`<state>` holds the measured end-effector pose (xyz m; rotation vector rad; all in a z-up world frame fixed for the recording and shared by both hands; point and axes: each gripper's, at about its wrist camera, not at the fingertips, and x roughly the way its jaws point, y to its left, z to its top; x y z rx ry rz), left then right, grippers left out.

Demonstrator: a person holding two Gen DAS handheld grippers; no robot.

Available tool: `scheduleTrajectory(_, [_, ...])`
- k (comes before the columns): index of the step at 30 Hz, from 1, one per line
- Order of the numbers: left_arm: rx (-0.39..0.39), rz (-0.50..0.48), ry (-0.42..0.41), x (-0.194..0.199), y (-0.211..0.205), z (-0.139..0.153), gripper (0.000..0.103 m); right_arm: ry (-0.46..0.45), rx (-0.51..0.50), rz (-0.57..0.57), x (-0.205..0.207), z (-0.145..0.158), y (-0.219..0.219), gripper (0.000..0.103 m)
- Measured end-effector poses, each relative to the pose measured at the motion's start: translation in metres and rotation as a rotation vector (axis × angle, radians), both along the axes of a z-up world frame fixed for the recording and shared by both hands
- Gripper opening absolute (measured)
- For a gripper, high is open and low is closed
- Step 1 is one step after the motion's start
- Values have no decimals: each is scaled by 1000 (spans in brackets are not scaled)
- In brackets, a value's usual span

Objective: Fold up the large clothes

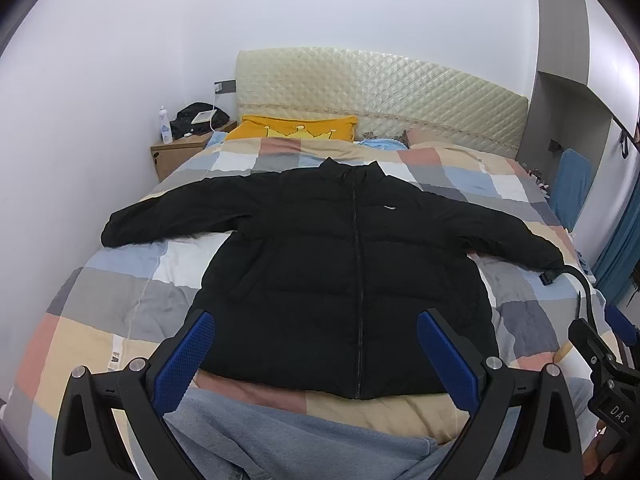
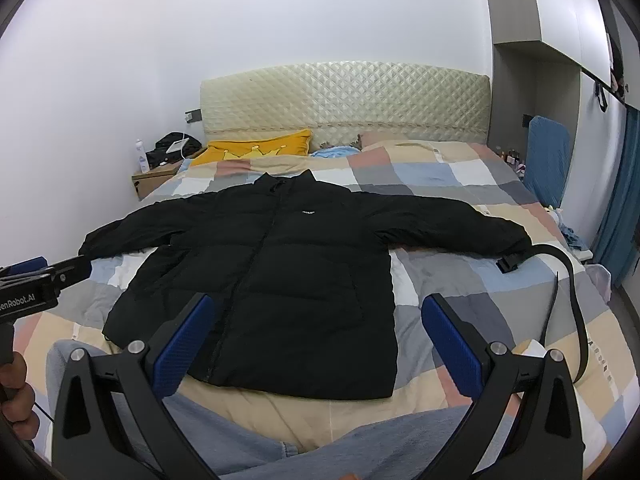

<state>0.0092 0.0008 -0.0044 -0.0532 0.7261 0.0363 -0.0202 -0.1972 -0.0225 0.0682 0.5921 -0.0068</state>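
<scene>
A black puffer jacket [image 1: 340, 264] lies flat and zipped on the checked bedspread [image 1: 132, 280], collar toward the headboard, both sleeves spread out sideways. It also shows in the right wrist view [image 2: 280, 280]. My left gripper [image 1: 316, 344] is open and empty, held above the jacket's hem near its middle. My right gripper [image 2: 316, 336] is open and empty above the hem's right part. The right gripper also shows at the right edge of the left wrist view [image 1: 604, 344], and the left gripper at the left edge of the right wrist view [image 2: 44, 272].
A black belt [image 2: 568, 300] lies on the bed by the jacket's right cuff. A yellow pillow [image 1: 296, 130] sits by the quilted headboard [image 1: 380, 96]. A wooden nightstand [image 1: 180, 152] with a bottle stands at the left wall. A grey-blue garment [image 1: 288, 436] covers the near foreground.
</scene>
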Motion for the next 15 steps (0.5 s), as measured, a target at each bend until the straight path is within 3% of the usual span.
scheduleTrajectory(15, [-5, 16, 27, 7, 4, -8, 102, 4, -5, -9, 2, -5, -4, 103])
